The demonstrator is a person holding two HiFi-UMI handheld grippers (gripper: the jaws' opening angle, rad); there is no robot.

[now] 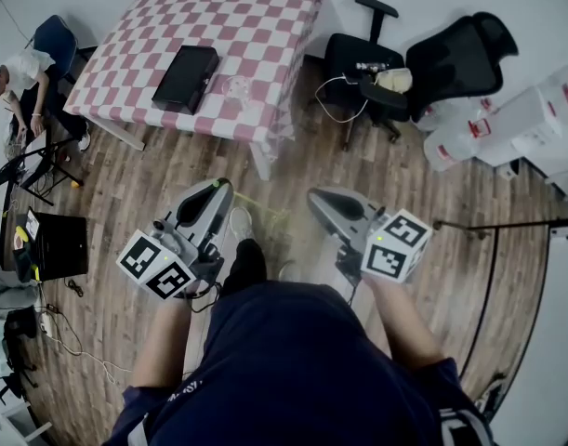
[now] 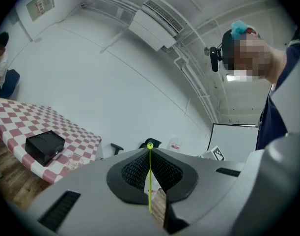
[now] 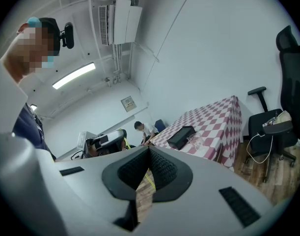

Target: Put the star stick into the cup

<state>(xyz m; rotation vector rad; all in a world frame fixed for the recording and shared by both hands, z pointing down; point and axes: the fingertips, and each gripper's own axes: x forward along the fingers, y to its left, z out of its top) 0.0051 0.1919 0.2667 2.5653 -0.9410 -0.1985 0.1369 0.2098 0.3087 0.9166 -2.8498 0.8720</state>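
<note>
No legible text, wall notice (image 2: pixel 40 5) and box labels (image 1: pixel 479 126) seemingly too blurred

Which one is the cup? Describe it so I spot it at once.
Find the red-and-white checked table at the top of the head view. On it lies a black box; the cup stands just right of the box, close to the near edge. It is small and see-through, the box dark and solid.

- A black box (image 1: pixel 186 77) is laid on the far checkered table (image 1: pixel 265 17).
- A black office chair (image 1: pixel 363 63) is set right of it.
- White boxes (image 1: pixel 534 119) are piled far right.
</note>
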